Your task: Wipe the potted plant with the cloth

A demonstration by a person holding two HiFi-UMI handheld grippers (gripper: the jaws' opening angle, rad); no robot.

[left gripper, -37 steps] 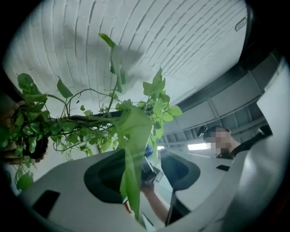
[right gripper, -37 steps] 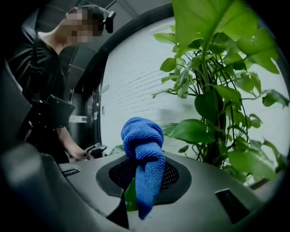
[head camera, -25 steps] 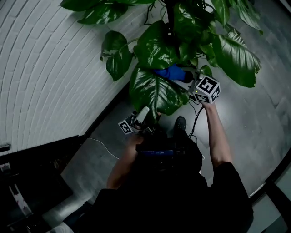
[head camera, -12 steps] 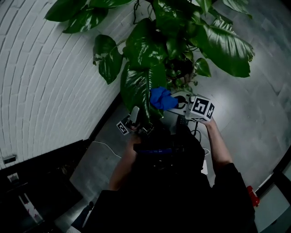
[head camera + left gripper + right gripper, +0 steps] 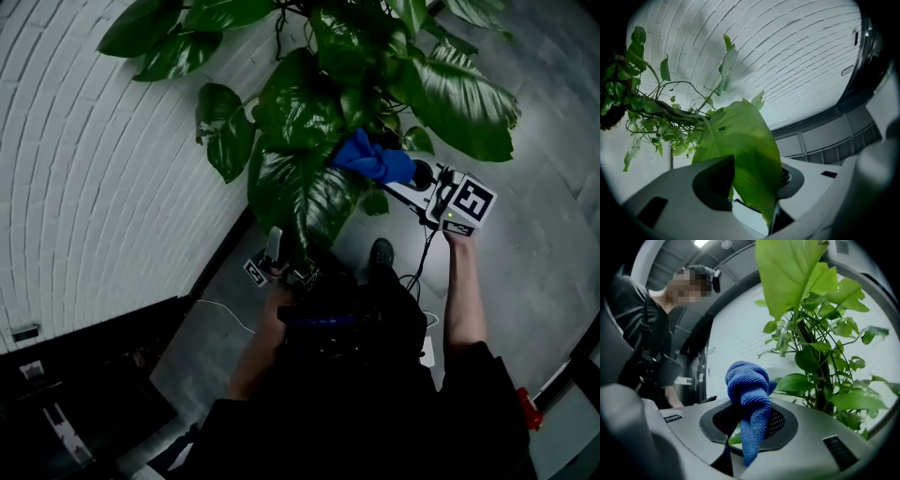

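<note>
The plant point(image 5: 375, 66) fills the far side of the head view. Its glossy leaves spread out from beside the white brick wall point(image 5: 94, 150) over the grey floor point(image 5: 534, 253), and the pot is lost under all that foliage. There's the blue cloth point(image 5: 373, 159), bunched into a wad and right up against the leaves near the middle of the plant. The right gripper point(image 5: 398, 173) has it. In the right gripper view the jaws are clamped tight on the fabric, a fat knot bulging above the pads and a tail hanging below them, with the stem point(image 5: 824, 366) and smaller leaves off to the right. Its marker cube point(image 5: 466, 202) sits nearer, at the end of a bare forearm point(image 5: 464, 291) reaching in from the right. Over to the left gripper point(image 5: 275, 239) now, nearer and lower, tucked under the greenery and tilted upward. In the left gripper view the jaws are almost together, pinching the lower part of a big leaf point(image 5: 740, 145) that stands up between the pads. The leaf's ragged tip pokes out below the jaws, with brick wall behind it. A thin white cable point(image 5: 217, 311) trails across the floor at near left, beside the person in dark clothes point(image 5: 356, 412).
</note>
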